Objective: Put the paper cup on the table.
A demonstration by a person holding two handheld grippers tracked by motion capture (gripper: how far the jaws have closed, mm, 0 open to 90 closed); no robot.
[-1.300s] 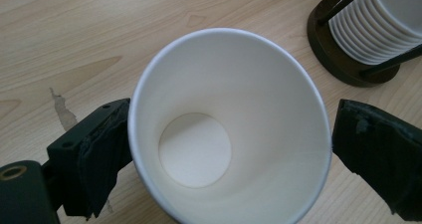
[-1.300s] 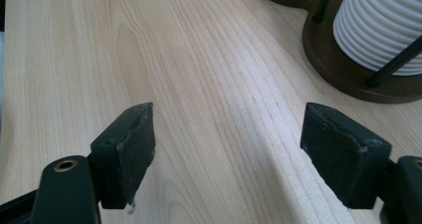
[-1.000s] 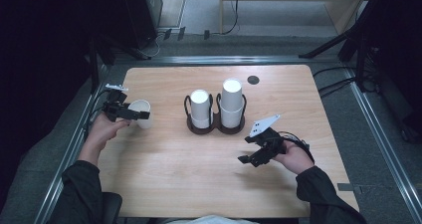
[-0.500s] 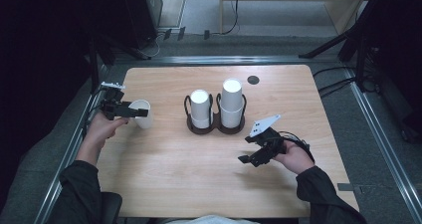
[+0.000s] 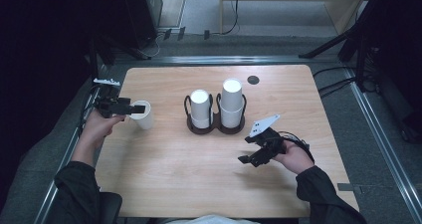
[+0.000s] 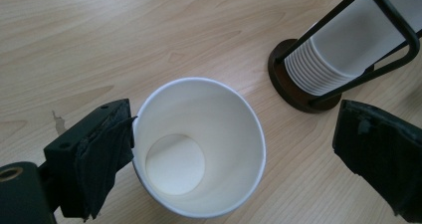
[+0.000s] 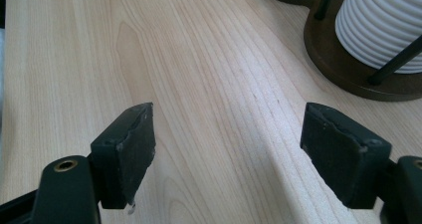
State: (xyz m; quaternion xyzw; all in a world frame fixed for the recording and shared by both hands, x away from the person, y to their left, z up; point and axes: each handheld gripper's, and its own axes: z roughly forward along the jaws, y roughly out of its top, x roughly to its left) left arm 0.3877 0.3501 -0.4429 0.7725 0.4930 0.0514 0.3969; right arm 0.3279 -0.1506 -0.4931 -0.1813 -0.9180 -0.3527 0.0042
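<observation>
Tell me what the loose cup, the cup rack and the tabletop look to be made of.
Loose cup: likely paper, matte white, with a thin rolled rim and a seamed round bottom.
Cup rack: dark brown base, possibly wood or plastic, with thin black loops that look like metal wire.
Tabletop: pale wood or wood-look laminate; printed-looking grain, smooth and faintly glossy.

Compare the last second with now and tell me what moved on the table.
Little changed. The left gripper drifted slightly toward the table's left edge, and the single paper cup sits between its open fingers, one touching the rim. The right gripper stayed open over bare wood. The two cup stacks in their dark holder did not move.
</observation>
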